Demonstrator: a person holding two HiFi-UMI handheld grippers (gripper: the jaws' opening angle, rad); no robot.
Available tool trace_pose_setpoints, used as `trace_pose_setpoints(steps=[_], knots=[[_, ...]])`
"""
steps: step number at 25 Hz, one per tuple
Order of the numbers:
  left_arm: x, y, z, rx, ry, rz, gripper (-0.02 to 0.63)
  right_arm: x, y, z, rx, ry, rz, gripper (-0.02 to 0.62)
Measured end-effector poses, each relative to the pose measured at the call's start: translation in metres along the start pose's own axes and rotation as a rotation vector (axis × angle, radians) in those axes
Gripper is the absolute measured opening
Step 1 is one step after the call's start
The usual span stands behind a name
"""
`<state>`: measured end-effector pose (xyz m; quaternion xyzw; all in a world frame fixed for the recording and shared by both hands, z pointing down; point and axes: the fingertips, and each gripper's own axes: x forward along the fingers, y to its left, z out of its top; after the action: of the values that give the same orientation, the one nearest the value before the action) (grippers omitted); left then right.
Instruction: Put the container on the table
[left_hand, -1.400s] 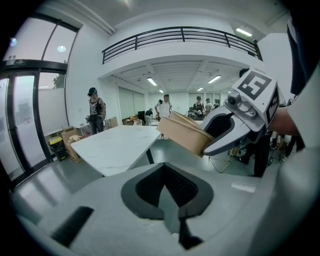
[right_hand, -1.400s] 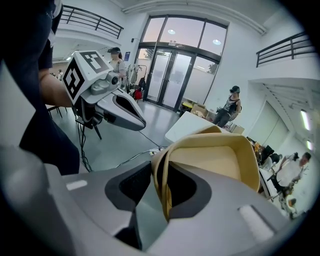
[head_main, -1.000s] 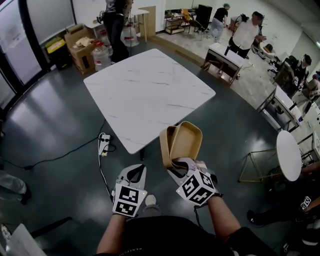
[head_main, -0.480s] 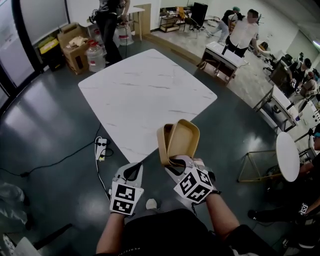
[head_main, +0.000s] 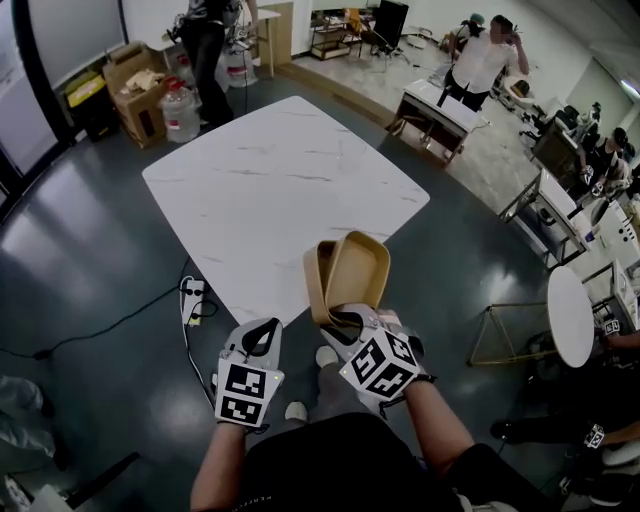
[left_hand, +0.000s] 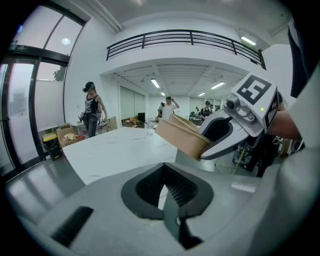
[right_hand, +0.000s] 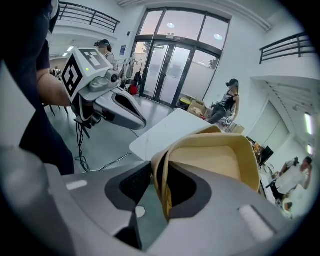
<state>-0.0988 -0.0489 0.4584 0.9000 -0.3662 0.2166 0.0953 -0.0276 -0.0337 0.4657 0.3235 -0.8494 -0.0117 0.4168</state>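
Container (head_main: 352, 278): tan, shallow, round-cornered, tipped up on edge with the hollow side showing. Second tan wall close behind it; nested piece or lid, cannot tell. Gripped at the lower rim by right gripper (head_main: 345, 318), jaws clamped on that rim. Carried in the air at the near edge of table (head_main: 270, 185), mostly over dark floor, nowhere touching the tabletop. Table: white, marble-veined, square top. Left gripper (head_main: 266, 326): just beside the right one, low over the floor, jaws drawn together on nothing, no share in the carry. Cardboard boxes (head_main: 128, 75) beyond the far side, well apart. Status, by judgement: pick-up done, set-down outstanding. Remaining: bring over the tabletop, turn base down, lower until resting, let go.
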Motion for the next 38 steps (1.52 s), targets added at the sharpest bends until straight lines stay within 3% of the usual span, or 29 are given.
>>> trace_pose_setpoints(steps=[6,23,38], knots=[[0.032,0.021,0.014,-0.019,0.013,0.039,-0.008,0.024,-0.038,0.003,-0.024,-0.027,0.036,0.104],[0.174,0.054,0.079,-0.036,0.035,0.046,-0.006,0.071,-0.18,-0.035,-0.032,-0.012,0.092,0.104],[0.236,0.084,0.099,-0.061,0.055,0.079,-0.006,0.105,-0.247,-0.048,-0.062,0.001,0.135,0.104]])
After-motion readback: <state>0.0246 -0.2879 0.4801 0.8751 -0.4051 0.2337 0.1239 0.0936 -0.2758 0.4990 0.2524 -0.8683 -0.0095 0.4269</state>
